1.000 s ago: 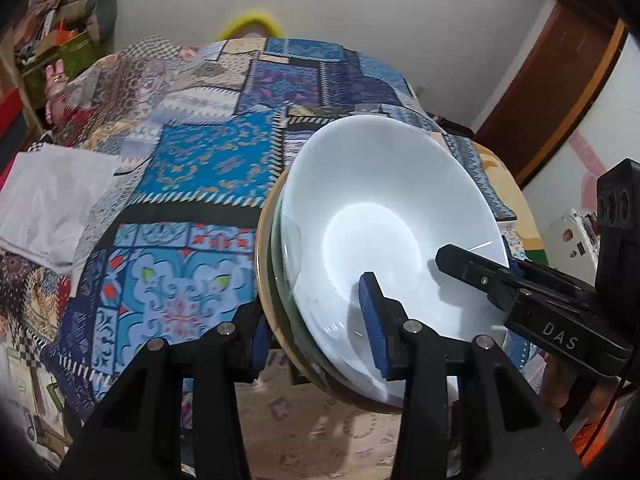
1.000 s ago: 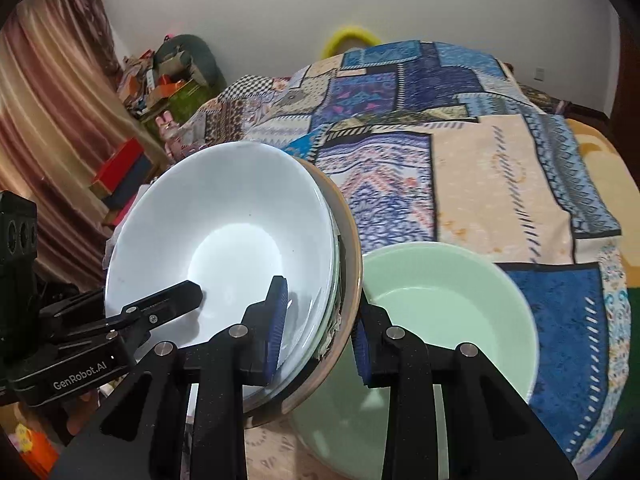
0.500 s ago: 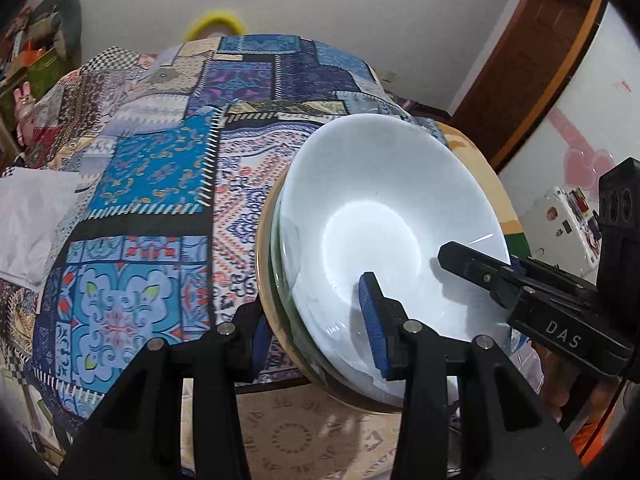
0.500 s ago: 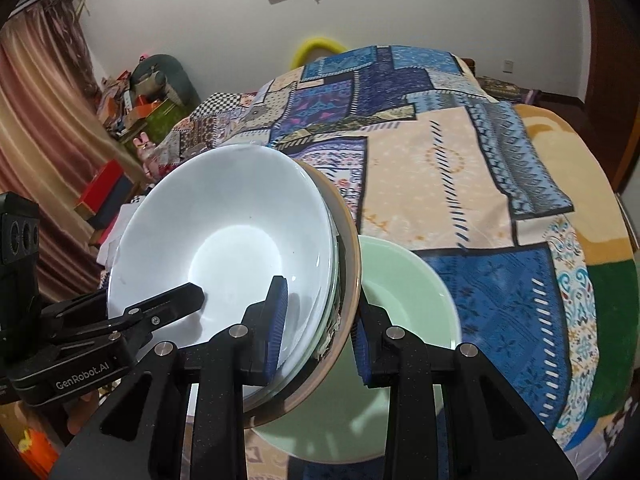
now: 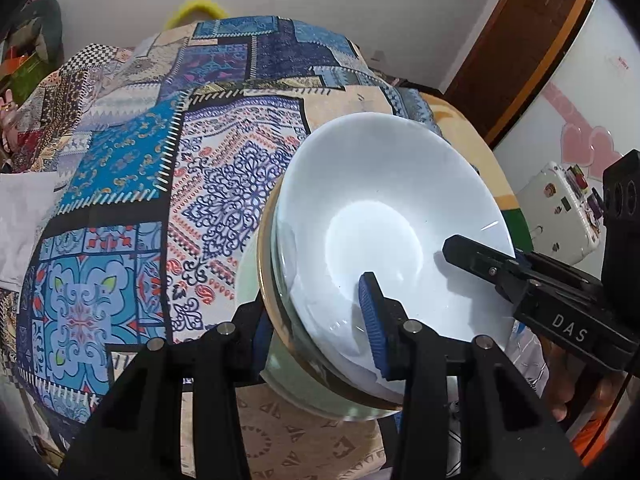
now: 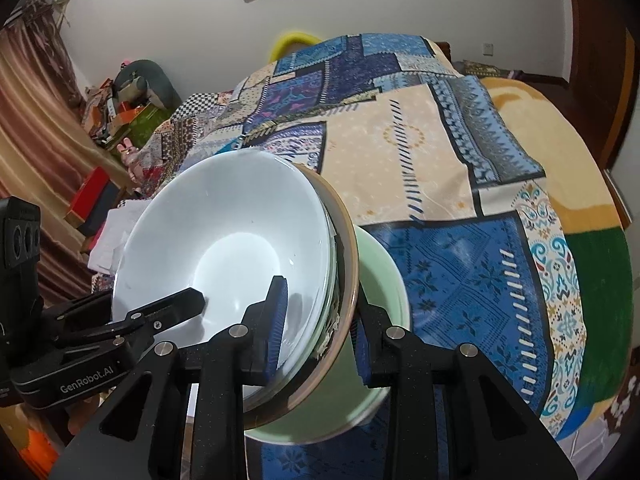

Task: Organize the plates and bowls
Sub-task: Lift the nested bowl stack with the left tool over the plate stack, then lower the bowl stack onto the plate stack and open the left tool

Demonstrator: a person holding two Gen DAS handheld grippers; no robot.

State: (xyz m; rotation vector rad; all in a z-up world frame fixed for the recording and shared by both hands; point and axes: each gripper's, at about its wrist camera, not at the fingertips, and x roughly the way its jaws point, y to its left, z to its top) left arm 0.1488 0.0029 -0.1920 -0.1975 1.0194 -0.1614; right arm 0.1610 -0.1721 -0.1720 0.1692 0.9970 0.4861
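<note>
A stack of dishes hangs tilted over the bed: a white bowl (image 5: 380, 208) (image 6: 224, 232) on top, clear plates under it, and a tan-rimmed plate (image 6: 347, 240) at the bottom. My left gripper (image 5: 316, 324) is shut on the stack's near rim, with its blue pad (image 5: 372, 320) inside the bowl. My right gripper (image 6: 320, 330) is shut on the opposite rim, one pad (image 6: 278, 320) inside. Each view shows the other gripper's finger (image 5: 472, 250) (image 6: 172, 306) reaching into the bowl. A pale green bowl (image 6: 386, 280) (image 5: 248, 276) lies on the quilt just under the stack, mostly hidden.
A patchwork quilt (image 5: 120, 168) (image 6: 480, 260) covers the bed. A white cloth (image 5: 20, 220) lies at its left side. A white case (image 5: 560, 216) and a wooden door (image 5: 520, 40) are to the right. Boxes and clutter (image 6: 120, 112) sit by the curtain on the left.
Both grippers carried the stack sideways across the bed. The green bowl, earlier beside the stack in the right view, now sits beneath it and shows in the left view.
</note>
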